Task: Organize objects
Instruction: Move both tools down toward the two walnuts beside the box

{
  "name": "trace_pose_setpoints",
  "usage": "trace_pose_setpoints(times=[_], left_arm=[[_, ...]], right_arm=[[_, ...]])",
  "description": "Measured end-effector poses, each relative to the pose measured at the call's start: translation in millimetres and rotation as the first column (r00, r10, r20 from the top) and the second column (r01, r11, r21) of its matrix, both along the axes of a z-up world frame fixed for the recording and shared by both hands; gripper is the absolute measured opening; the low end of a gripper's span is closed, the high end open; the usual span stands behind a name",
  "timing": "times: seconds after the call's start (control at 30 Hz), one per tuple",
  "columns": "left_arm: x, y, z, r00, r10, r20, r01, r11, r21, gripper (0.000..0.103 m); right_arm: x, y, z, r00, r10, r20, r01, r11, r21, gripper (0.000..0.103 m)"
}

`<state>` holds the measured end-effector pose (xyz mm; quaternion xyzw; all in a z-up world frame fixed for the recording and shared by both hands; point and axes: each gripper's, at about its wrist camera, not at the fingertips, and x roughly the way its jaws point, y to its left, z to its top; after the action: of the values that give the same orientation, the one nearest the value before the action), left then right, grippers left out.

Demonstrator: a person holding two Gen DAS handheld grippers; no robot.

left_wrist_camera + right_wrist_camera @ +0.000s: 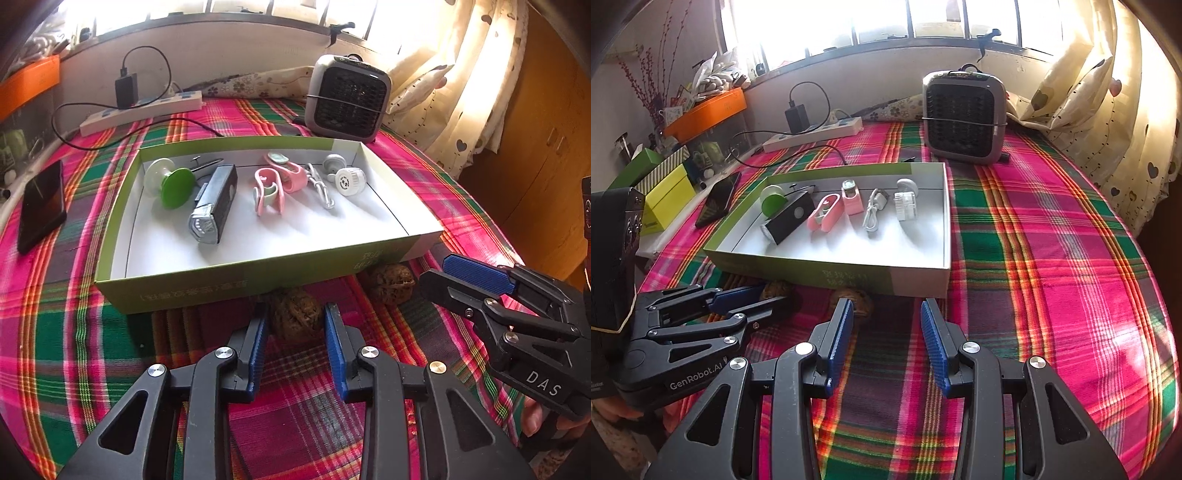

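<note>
Left wrist view: the left gripper (295, 325) is clenched on a walnut (295, 317) lying on the plaid cloth (74, 350), just in front of the box (184, 288). A second walnut (389, 284) lies against the box's front wall. The right gripper (886, 321) stands open beside it, empty.
</note>
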<state>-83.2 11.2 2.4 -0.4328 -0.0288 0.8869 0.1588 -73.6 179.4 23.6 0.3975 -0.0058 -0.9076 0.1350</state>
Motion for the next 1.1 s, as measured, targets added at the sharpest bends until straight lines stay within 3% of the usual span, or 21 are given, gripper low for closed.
trace_pose_setpoints(times=[0.6,0.73,1.1], left_arm=[[4,-21,-1,1.000,0.027,-0.004,-0.027,0.999,0.017,0.028],[4,-21,-1,1.000,0.029,-0.004,-0.029,0.999,0.020,0.028],[6,-17,0,0.999,0.044,-0.018,-0.044,0.999,-0.008,0.028]], right_arm=[[-10,-24,-12,0.999,0.035,0.036,-0.035,0.999,0.004,0.040],[-11,-26,-13,0.999,0.033,0.041,-0.033,0.999,0.005,0.050],[-16,-27,-20,0.998,-0.002,0.057,-0.001,0.999,0.036,0.050]])
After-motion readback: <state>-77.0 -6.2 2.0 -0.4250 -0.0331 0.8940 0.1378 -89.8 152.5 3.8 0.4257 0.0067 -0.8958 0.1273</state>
